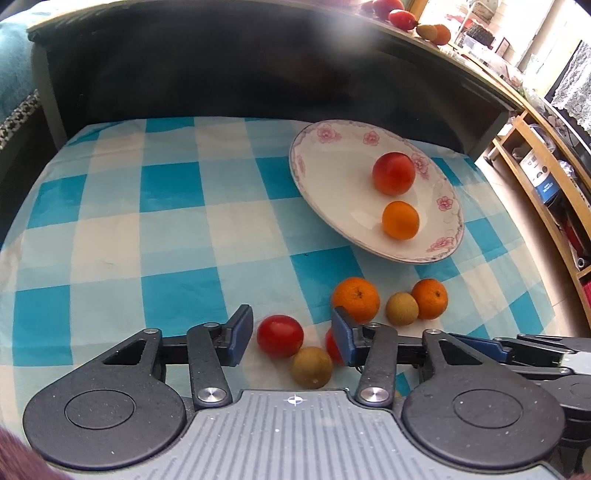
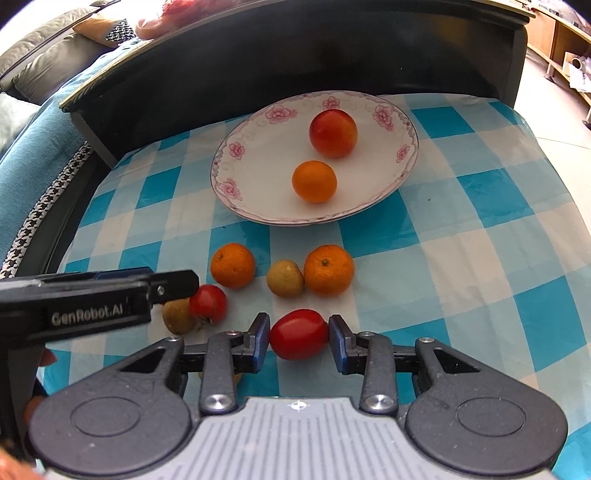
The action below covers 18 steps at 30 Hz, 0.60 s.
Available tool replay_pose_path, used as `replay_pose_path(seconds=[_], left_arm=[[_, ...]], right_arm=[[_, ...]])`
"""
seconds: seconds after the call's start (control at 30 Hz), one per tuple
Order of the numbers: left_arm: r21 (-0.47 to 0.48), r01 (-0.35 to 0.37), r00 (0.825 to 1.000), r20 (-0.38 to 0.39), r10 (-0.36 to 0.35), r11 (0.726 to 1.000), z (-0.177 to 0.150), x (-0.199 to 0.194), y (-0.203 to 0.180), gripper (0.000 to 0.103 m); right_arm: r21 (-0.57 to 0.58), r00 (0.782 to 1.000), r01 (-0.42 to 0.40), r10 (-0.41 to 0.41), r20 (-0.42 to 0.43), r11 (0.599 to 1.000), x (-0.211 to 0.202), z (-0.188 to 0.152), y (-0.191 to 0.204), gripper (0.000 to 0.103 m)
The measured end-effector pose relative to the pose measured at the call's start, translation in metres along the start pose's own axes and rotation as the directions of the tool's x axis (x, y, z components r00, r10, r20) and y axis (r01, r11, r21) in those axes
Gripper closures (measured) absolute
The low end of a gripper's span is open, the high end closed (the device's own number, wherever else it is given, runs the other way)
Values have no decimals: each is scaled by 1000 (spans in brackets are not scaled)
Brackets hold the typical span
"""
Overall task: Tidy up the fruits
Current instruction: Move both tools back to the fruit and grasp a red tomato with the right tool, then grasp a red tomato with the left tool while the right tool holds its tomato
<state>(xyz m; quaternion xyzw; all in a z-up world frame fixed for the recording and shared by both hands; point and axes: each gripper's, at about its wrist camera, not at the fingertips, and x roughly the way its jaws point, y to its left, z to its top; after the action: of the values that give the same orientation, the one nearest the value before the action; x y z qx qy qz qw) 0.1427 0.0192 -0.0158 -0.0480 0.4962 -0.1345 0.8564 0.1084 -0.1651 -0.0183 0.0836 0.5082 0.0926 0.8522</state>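
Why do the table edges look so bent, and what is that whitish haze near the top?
Left wrist view: the wide lens bows the shelf and the checked cloth; a pale glare patch washes the dark board, and the window side is overexposed. Right wrist view: the same bending, no haze, the plate sharp; the other claw's arm looks slightly soft.
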Motion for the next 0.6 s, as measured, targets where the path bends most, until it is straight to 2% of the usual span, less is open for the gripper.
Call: replay_pose_path(seconds=[0.17, 0.4, 0.6], left_arm=[[-24, 10, 1000, -17, -10, 1000, -1, 1, 7, 50], [12, -15, 1000, -13, 15, 1000, -2, 10, -1, 51], [58, -55, 998, -14, 56, 997, -4, 9, -5, 62]], right_arm=[[12, 1000, -9, 9, 0, 1000, 0, 1, -2, 66], [14, 1000, -17, 17, 2, 1000, 0, 1, -3, 66], [11, 1000, -17, 17, 1, 1000, 0, 2, -3, 66]])
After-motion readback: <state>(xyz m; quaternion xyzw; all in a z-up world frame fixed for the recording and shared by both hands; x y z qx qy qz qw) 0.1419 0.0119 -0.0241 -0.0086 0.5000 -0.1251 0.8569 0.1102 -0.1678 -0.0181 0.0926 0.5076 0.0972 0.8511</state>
